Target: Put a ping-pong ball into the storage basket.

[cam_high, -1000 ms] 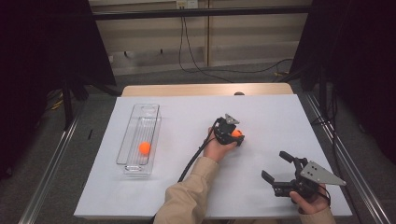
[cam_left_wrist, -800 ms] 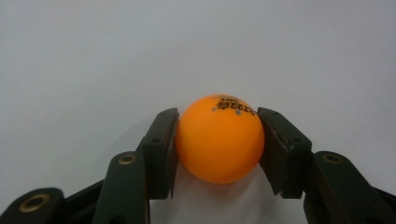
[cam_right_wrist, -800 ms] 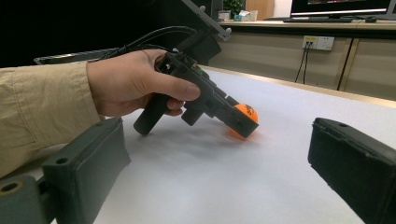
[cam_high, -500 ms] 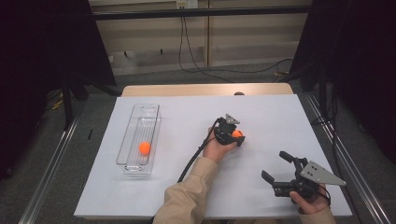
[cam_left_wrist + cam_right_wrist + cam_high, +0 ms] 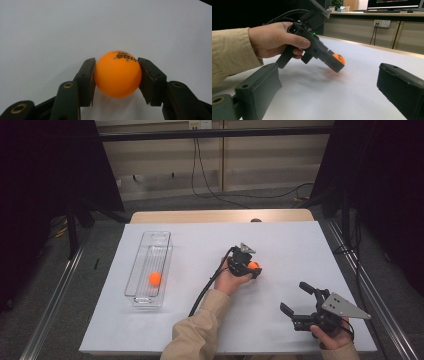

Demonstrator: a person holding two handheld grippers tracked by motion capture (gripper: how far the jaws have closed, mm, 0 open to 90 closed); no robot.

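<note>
An orange ping-pong ball (image 5: 117, 74) with black print sits squeezed between the two black jaws of my left gripper (image 5: 116, 77), just above the white table. In the high view that left gripper (image 5: 251, 269) is at the table's middle, with the ball (image 5: 254, 265) at its tip. The right gripper view shows the same ball (image 5: 339, 59) held a little off the surface. My right gripper (image 5: 297, 300) rests at the front right, its jaws wide apart with nothing between them. A second orange ball (image 5: 155, 278) lies in the clear plastic tray (image 5: 144, 298) at the left.
The white sheet (image 5: 300, 245) covers the table top, with a wooden strip (image 5: 200, 216) along its far edge. A black cable (image 5: 204, 292) trails from the left gripper toward the person's sleeve. Metal rails (image 5: 55, 295) run along both sides of the table.
</note>
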